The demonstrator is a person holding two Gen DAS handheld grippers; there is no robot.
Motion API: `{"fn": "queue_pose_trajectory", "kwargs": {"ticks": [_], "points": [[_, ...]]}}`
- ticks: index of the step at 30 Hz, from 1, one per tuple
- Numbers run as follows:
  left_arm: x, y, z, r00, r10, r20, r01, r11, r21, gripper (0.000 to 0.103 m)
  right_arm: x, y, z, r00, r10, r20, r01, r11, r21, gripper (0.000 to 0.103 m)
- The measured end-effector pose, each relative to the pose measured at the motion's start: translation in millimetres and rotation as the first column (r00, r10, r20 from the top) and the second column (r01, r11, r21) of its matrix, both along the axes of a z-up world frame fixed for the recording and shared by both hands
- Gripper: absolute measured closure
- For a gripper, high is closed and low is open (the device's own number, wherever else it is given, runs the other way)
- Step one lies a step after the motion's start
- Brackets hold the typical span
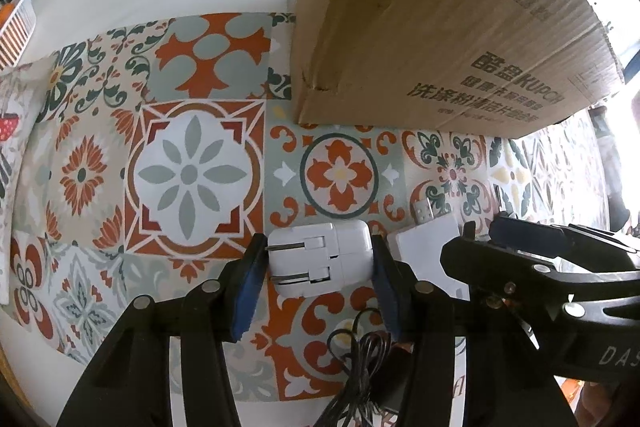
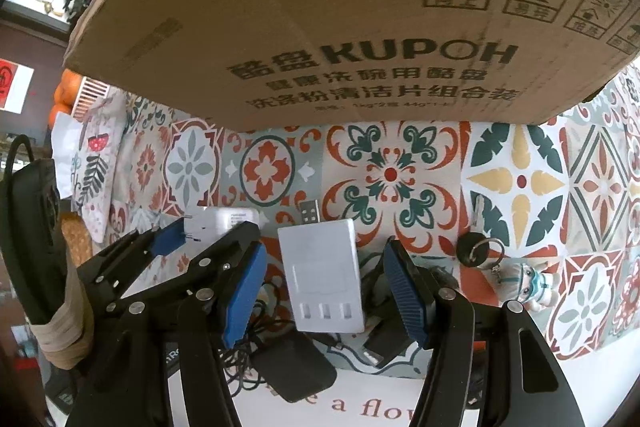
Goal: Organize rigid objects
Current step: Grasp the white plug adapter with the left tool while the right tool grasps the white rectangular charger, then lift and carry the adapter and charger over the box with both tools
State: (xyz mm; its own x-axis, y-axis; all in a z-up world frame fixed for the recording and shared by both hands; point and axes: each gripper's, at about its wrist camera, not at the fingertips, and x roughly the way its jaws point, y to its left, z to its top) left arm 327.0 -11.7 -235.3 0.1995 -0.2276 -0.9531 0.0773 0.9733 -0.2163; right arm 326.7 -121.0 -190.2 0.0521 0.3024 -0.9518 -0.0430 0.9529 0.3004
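Directly between the blue pads of the left gripper [image 1: 318, 263] a white plug adapter [image 1: 320, 259] is seen, flat on the worktop [image 1: 200, 171], prongs toward the left pad. Contact cannot be told. The right gripper [image 2: 326, 287] is spread around the white charger [image 2: 324, 275], untouched.

I see a desk [image 2: 520, 183] under patterned tile cloth, cardboard box [image 2: 360, 27] at twelve o'clock. White plug adapter [image 1: 320, 259], white charger [image 2: 324, 279], keyring [image 2: 476, 251] and black cables [image 2: 256, 327] lie on it.

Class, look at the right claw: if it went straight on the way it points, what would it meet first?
Most likely the white charger block lying between the right claw fingers, though depth is unclear.
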Motion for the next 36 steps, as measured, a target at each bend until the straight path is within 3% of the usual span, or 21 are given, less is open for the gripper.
{"fn": "queue_pose_trajectory", "kwargs": {"ticks": [7, 14, 28, 36], "points": [[-17, 19, 0, 0.999, 0.032, -0.01, -0.032, 0.999, 0.017, 0.054, -9, 15, -3, 0.999, 0.049, 0.0, -0.049, 0.998, -0.029, 0.041], [-30, 50, -3, 0.995, 0.093, -0.028, -0.093, 0.996, -0.016, 0.054, -9, 26, -14, 0.997, 0.079, -0.015, -0.08, 0.995, -0.067, 0.042], [-38, 86, 0, 0.991, 0.127, -0.045, -0.128, 0.992, -0.017, 0.054, -15, 49, -35, 0.991, 0.133, 0.003, -0.131, 0.978, -0.162, 0.052], [-46, 81, 21, 0.995, 0.103, -0.008, -0.103, 0.995, -0.006, 0.054, -25, 44, -24, 0.992, 0.116, 0.051, -0.109, 0.987, -0.12, 0.052]]}}
